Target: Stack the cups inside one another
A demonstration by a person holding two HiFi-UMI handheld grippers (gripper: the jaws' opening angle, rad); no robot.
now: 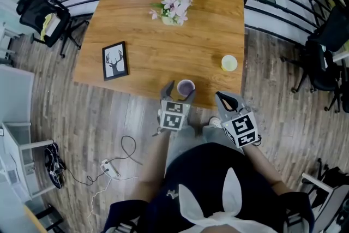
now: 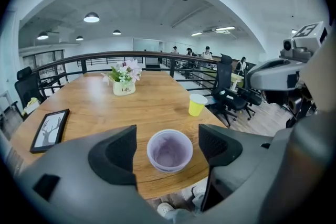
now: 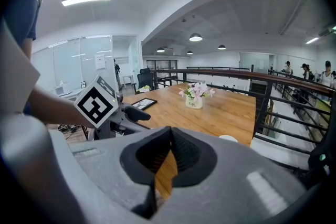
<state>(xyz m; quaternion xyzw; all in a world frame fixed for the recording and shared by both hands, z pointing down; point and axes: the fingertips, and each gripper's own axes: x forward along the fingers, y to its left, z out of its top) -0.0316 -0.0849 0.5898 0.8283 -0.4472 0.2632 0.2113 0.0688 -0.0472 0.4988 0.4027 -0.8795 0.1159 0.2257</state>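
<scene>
- The left tool [image 1: 179, 91] sits low in the centre of the head view, at the near edge of the bench [image 1: 147, 57]. Its jaws stand released and wide apart.
- The purple cup [image 2: 169, 150] stands upright on the bench between those jaws, mouth up and empty. In the left gripper view a gap of wood shows on each side, so neither pad touches it.
- The right tool [image 1: 224, 100] is to the right of the left one in the head view, just off the bench's near edge and over the floor [image 1: 109, 117]. Its jaws are clenched together with nothing between them.
- A cable [image 1: 117, 163] lies looped on the floor at the lower left of the head view.
- The yellow cup [image 1: 229, 63] stands upright near the bench's right edge. It is up and to the right of the purple cup and well apart from it.
- A black frame [image 1: 115, 60] with a deer picture lies flat near the bench's left edge.
- A white pot of pink flowers [image 1: 173, 8] stands farther back, near the middle of the bench.
- A dark railing [image 1: 283, 3] curves round the bench's far side, and an office chair [image 1: 322, 60] stands at the right edge of the frame.
</scene>
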